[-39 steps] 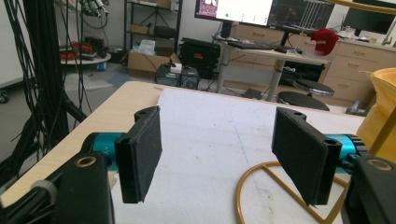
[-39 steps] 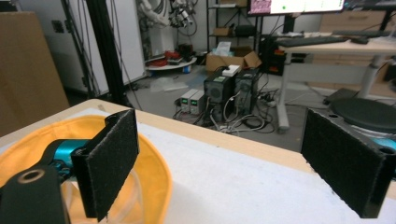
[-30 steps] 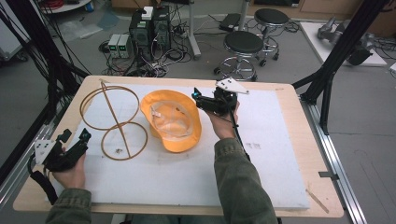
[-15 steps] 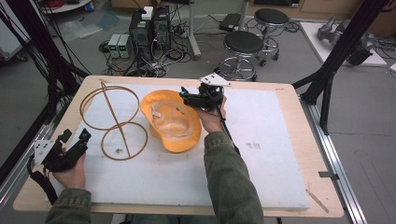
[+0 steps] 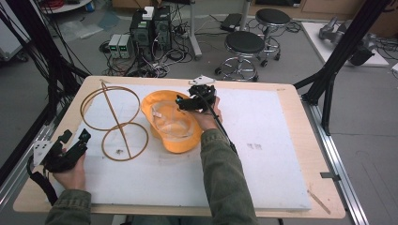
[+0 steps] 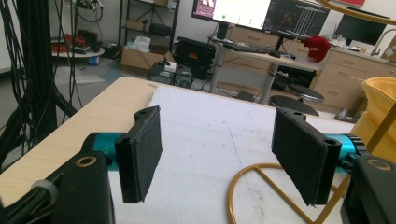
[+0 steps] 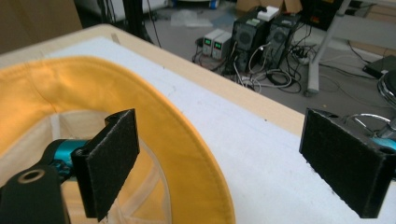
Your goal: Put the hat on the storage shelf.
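Observation:
A yellow hat [image 5: 171,123] lies upside down on the white mat [image 5: 263,140], its pale lining facing up. My right gripper [image 5: 180,102] hovers open over the hat's far right brim [image 7: 187,154], one jaw above the inside of the hat and the other above the mat. A gold wire stand [image 5: 115,119] made of two rings and a rod lies left of the hat. My left gripper [image 5: 75,140] rests open at the table's front left, beside the stand's near ring [image 6: 261,186], with nothing between its jaws.
The mat covers a wooden table [image 5: 291,93]. Black frame poles [image 5: 338,51] stand at the right and left sides. Behind the table are two stools [image 5: 244,47], computer towers [image 5: 150,26] and loose cables on the floor.
My right gripper has moved left from the mat beside the hat to over the hat's brim. The left gripper has stayed in place.

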A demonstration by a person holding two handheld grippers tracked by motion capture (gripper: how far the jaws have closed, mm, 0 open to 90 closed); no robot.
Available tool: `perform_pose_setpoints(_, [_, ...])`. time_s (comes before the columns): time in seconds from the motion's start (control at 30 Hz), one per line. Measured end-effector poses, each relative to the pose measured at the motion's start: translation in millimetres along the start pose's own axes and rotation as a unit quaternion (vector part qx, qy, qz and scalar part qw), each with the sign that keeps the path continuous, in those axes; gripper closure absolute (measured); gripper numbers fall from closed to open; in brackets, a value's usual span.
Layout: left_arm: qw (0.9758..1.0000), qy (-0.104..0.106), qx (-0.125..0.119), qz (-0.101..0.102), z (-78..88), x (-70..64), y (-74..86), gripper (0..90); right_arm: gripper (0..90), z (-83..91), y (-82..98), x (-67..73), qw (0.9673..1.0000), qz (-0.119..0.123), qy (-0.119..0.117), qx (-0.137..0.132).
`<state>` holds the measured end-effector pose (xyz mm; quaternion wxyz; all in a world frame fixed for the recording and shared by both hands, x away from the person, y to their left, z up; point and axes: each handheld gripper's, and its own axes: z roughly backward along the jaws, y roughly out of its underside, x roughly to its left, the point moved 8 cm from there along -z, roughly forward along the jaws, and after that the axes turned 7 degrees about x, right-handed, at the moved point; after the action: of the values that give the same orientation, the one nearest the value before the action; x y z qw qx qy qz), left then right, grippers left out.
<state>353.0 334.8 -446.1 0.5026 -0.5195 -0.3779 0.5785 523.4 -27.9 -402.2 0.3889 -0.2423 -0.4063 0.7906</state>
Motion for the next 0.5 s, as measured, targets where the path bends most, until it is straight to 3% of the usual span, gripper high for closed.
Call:
perform_pose_setpoints(0.2, [1.0, 0.0, 0.001, -0.002, -0.4, 0.0, 0.1, 33.5, 10.9, -7.5, 7.2, -5.2, 0.9997, 0.001, 0.008, 0.024])
perform_pose_setpoints(0.37, [1.0, 0.002, 0.004, -0.005, -1.3, -0.4, 0.8, 33.5, 11.0, -12.9, 15.2, -6.6, 0.9986, -0.008, -0.015, 0.049])
perform_pose_setpoints(0.4, [1.0, 0.002, 0.004, -0.004, -1.4, -0.6, 0.9, 33.5, 11.8, -14.8, 18.7, -6.1, 0.9975, -0.019, -0.029, 0.062])
perform_pose_setpoints(0.5, [1.0, 0.002, 0.005, -0.004, -1.4, -0.6, 1.0, 33.5, 18.6, -16.4, 21.7, -3.6, 0.9961, -0.015, -0.045, 0.074])
